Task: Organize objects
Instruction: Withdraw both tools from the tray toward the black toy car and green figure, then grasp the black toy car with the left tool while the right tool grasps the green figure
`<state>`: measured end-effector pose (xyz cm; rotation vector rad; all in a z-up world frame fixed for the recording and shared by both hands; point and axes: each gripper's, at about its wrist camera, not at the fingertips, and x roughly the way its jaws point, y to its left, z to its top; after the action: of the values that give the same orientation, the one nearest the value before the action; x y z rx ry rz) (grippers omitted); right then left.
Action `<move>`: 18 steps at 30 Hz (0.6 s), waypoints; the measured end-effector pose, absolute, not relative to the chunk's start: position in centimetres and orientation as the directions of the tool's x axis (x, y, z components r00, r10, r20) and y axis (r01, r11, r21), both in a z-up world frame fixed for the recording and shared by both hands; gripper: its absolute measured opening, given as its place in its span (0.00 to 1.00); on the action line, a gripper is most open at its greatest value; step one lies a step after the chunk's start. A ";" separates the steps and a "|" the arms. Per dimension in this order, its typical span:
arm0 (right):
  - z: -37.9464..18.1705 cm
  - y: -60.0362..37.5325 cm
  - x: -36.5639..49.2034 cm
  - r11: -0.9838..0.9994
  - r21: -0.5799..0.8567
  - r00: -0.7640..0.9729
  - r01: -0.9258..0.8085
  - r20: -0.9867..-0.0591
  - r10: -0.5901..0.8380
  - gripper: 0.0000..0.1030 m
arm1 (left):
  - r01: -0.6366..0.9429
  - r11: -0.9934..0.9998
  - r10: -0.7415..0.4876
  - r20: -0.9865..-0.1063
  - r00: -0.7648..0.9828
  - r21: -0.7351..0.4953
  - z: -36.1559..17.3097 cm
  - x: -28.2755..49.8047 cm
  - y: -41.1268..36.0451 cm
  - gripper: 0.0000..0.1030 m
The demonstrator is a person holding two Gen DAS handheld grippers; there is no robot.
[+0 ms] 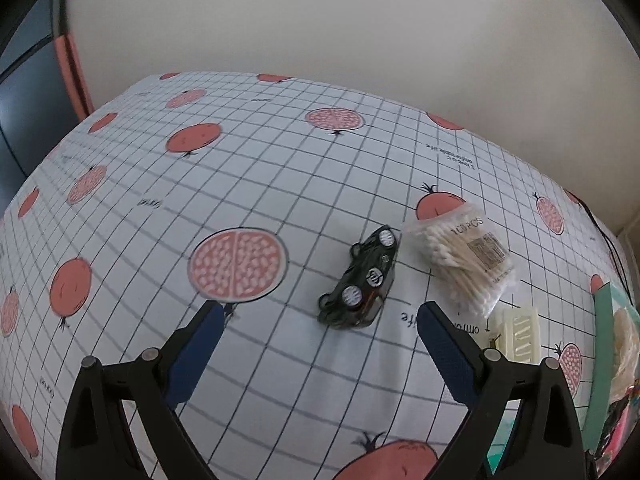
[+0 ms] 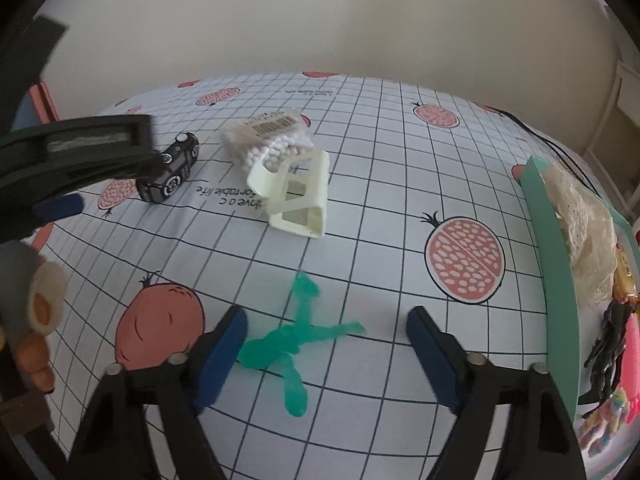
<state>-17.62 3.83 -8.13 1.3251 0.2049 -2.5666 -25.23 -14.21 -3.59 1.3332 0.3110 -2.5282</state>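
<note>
A black toy car (image 1: pixel 360 280) lies wheels-up on the grid tablecloth, just beyond the tips of my open left gripper (image 1: pixel 322 312) and nearer its right finger. A bag of cotton swabs (image 1: pixel 464 256) lies right of the car, with a cream plastic holder (image 1: pixel 520 336) below it. In the right wrist view a flat green rubbery figure (image 2: pixel 288 344) lies on the cloth between the jaws of my right gripper (image 2: pixel 328 316), close to the left pad. The jaws stand apart and do not press on it. Farther back are the car (image 2: pixel 170 170), swab bag (image 2: pixel 268 136) and holder (image 2: pixel 300 192).
A teal box (image 2: pixel 556 272) at the right edge holds cream lace (image 2: pixel 584 236), a black item and pink things. The left gripper's blue finger (image 2: pixel 60 206) and a person's hand (image 2: pixel 38 356) fill the left side. A wall rises behind the table.
</note>
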 end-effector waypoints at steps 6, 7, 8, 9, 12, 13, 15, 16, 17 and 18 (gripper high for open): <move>-7.8 4.1 -17.7 -0.962 0.007 -0.565 0.273 -0.808 -0.166 0.59 | 0.304 -0.951 -0.122 -0.832 -0.541 -0.058 -4.4 -26.2 -13.4 0.85; -7.8 4.1 -17.6 -0.961 0.008 -0.565 0.275 -0.807 -0.169 0.59 | 0.302 -0.952 -0.123 -0.831 -0.542 -0.057 -4.4 -26.3 -13.4 0.76; -7.8 4.1 -17.6 -0.961 0.008 -0.566 0.277 -0.807 -0.170 0.59 | 0.300 -0.952 -0.121 -0.835 -0.537 -0.055 -4.5 -26.5 -13.4 0.69; -7.8 4.1 -17.5 -0.960 0.008 -0.566 0.278 -0.806 -0.170 0.59 | 0.298 -0.953 -0.114 -0.839 -0.532 -0.059 -4.7 -26.6 -13.3 0.68; -7.8 4.3 -17.6 -0.961 0.019 -0.566 0.275 -0.805 -0.178 0.59 | 0.300 -0.952 -0.111 -0.840 -0.532 -0.064 -4.9 -26.8 -13.3 0.59; -7.8 4.3 -17.6 -0.961 0.020 -0.566 0.275 -0.805 -0.179 0.59 | 0.303 -0.951 -0.108 -0.843 -0.528 -0.068 -5.0 -26.8 -13.4 0.53; -7.8 4.4 -17.6 -0.960 0.020 -0.565 0.280 -0.805 -0.181 0.59 | 0.305 -0.949 -0.099 -0.845 -0.525 -0.078 -5.2 -26.8 -13.7 0.46; -7.8 4.4 -17.6 -0.959 0.020 -0.565 0.282 -0.805 -0.183 0.59 | 0.306 -0.948 -0.096 -0.845 -0.526 -0.083 -5.2 -26.8 -13.8 0.41; -7.8 4.4 -17.5 -0.959 0.021 -0.564 0.283 -0.805 -0.184 0.59 | 0.309 -0.948 -0.097 -0.846 -0.525 -0.082 -5.3 -26.7 -13.9 0.36; -7.8 4.5 -17.6 -0.959 0.023 -0.563 0.284 -0.805 -0.186 0.59 | 0.312 -0.947 -0.103 -0.846 -0.523 -0.078 -5.3 -26.6 -13.9 0.35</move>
<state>-17.58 4.50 -7.80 1.2994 0.1583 -2.5593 -26.64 -13.91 -5.25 1.3841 0.3233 -2.5290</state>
